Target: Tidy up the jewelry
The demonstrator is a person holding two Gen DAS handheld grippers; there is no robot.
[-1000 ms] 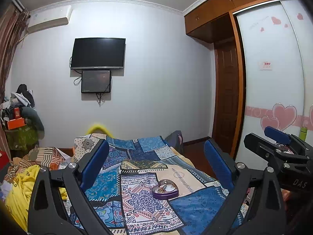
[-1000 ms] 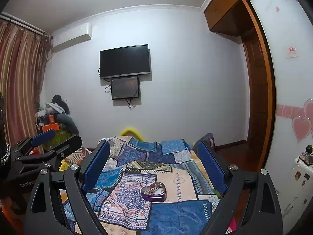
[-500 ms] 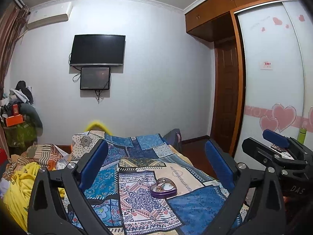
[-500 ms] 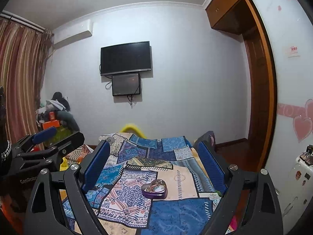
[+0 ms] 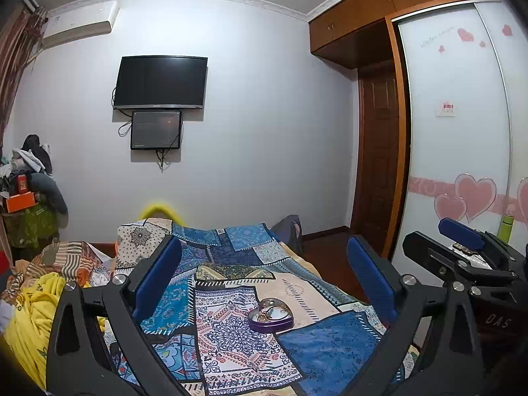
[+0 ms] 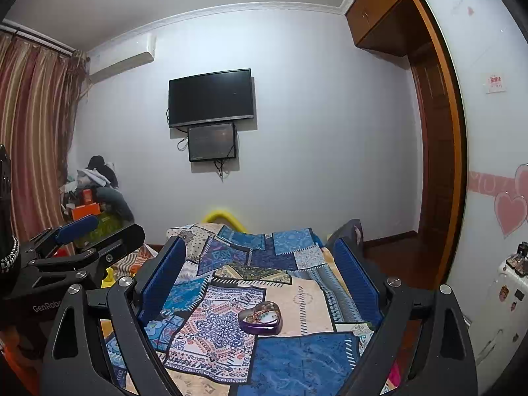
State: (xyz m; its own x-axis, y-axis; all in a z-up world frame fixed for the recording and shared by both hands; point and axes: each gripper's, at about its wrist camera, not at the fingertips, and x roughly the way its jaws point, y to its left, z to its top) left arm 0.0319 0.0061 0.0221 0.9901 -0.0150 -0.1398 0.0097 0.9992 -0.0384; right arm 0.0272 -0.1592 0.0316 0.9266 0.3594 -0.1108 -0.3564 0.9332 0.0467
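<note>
A purple heart-shaped jewelry box (image 5: 270,316) lies open on the patchwork bedspread (image 5: 231,340), with gold-coloured pieces inside. It also shows in the right wrist view (image 6: 260,317). My left gripper (image 5: 264,274) is open and empty, held above the bed short of the box. My right gripper (image 6: 260,270) is open and empty too, at about the same distance. Each gripper shows at the edge of the other's view: the right one (image 5: 462,250) and the left one (image 6: 76,241).
The bed (image 6: 297,356) fills the foreground. Yellow and striped clothes (image 5: 36,300) are piled at its left. A wardrobe with heart decals (image 5: 462,165) stands on the right, beside a wooden door (image 5: 376,165). A TV (image 5: 161,82) hangs on the far wall.
Both views have tilted slightly upward and shifted a little; the box sits slightly lower and more central. Both grippers stay open and empty.
</note>
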